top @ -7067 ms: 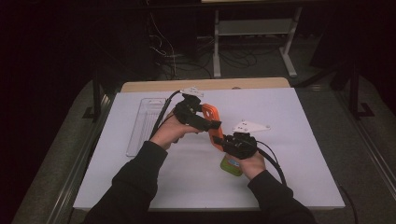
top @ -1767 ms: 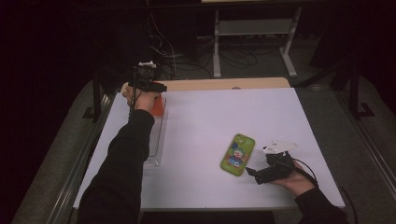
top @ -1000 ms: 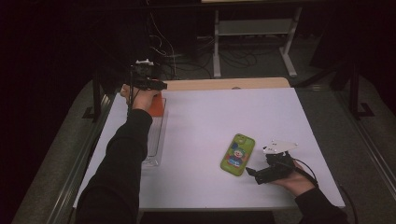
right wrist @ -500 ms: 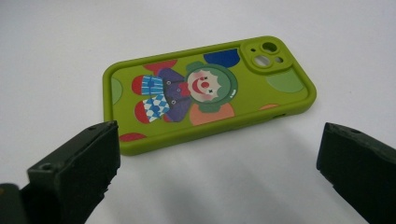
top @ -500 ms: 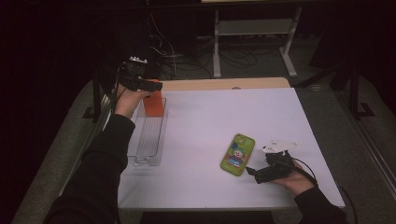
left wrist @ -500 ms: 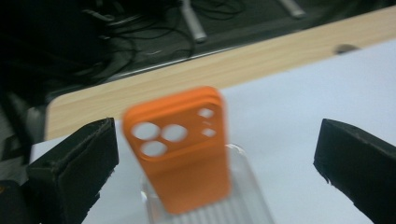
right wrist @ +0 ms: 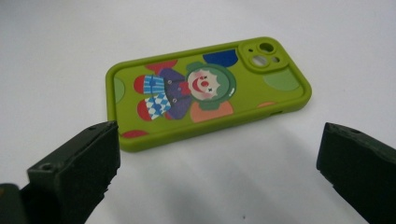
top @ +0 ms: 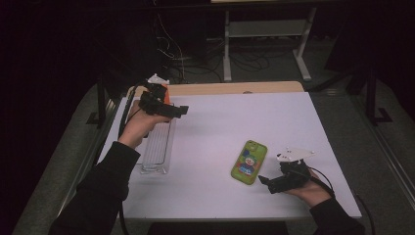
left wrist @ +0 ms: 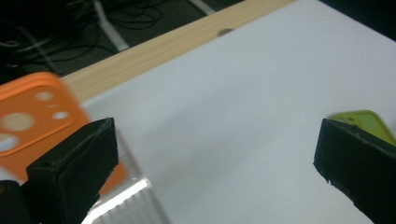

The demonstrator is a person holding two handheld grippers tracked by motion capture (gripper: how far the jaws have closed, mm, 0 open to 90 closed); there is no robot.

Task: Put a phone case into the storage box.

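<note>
The left tool [top: 166, 108] hangs with jaws wide apart and empty above the far end of the clear rack [top: 157, 147], where the orange case [left wrist: 35, 116] stands. The right tool [top: 274, 182], also open, rests on the desk [top: 215, 132] just beside the green case [top: 249, 161].

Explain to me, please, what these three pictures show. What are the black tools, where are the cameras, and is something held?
A person sits at a white table with a hand-held two-jaw tool in each hand. The high view looks down from above. The other two pictures come from cameras riding on the tools, looking along their black jaws. The left gripper is open and empty, beside an orange phone case that stands in a clear rack. The right gripper is also open, pointing at a green phone case with a clown picture, lying flat. Nothing is held.
</note>
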